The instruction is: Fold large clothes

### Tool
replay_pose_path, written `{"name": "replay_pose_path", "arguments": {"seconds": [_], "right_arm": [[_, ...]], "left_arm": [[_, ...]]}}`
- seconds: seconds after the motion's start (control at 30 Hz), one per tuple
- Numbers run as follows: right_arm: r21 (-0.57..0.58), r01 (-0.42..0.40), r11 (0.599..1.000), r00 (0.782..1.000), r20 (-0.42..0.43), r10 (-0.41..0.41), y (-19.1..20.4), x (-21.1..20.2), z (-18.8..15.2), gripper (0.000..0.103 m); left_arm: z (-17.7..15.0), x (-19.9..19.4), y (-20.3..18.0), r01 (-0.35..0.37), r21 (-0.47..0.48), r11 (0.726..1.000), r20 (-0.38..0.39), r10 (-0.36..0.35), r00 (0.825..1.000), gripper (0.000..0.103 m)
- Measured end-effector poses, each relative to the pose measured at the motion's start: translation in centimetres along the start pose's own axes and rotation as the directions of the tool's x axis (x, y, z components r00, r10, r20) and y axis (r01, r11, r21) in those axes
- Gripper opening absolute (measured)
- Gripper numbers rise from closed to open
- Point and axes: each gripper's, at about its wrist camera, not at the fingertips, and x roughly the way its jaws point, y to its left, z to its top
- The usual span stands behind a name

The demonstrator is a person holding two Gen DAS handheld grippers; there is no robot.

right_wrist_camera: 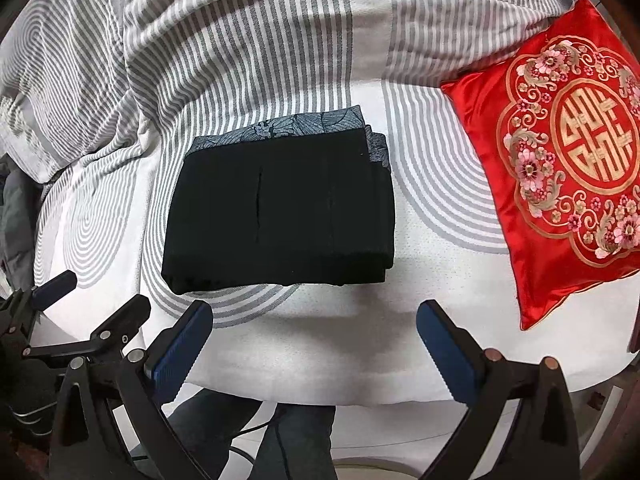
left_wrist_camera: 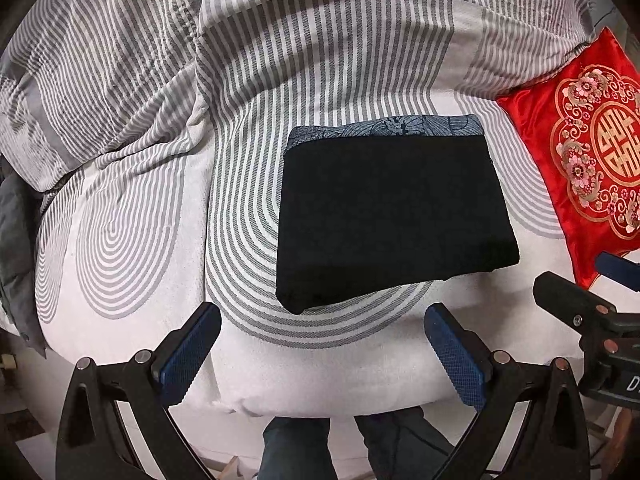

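A black garment [left_wrist_camera: 392, 216] [right_wrist_camera: 280, 216] lies folded into a thick rectangle on the bed, with a blue patterned strip showing along its far edge. My left gripper [left_wrist_camera: 322, 320] hovers open just in front of its near edge, nothing between the blue pads. In the right wrist view, my right gripper [right_wrist_camera: 314, 318] is likewise open and empty, in front of the garment's near right part. Each gripper shows at the side of the other's view: the right one [left_wrist_camera: 592, 300], the left one [right_wrist_camera: 80, 308].
The bed sheet [left_wrist_camera: 340, 368] is white with grey arcs. A grey striped blanket [left_wrist_camera: 160, 60] is bunched at the back and left. A red embroidered cushion [right_wrist_camera: 560, 160] lies to the right. A person's legs [right_wrist_camera: 292, 436] stand at the bed's front edge.
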Motion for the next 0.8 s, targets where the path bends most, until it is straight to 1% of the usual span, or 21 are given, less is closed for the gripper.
{"name": "replay_pose_path", "arguments": {"seconds": [0.8], "right_arm": [[-0.002,0.009,1.000,1.000,0.003,-0.009,0.23,-0.25,-0.42,0.102]], "left_arm": [[-0.45,-0.26,-0.05,0.001,0.013,1.000,0.003,-0.001,1.000,0.102]]}}
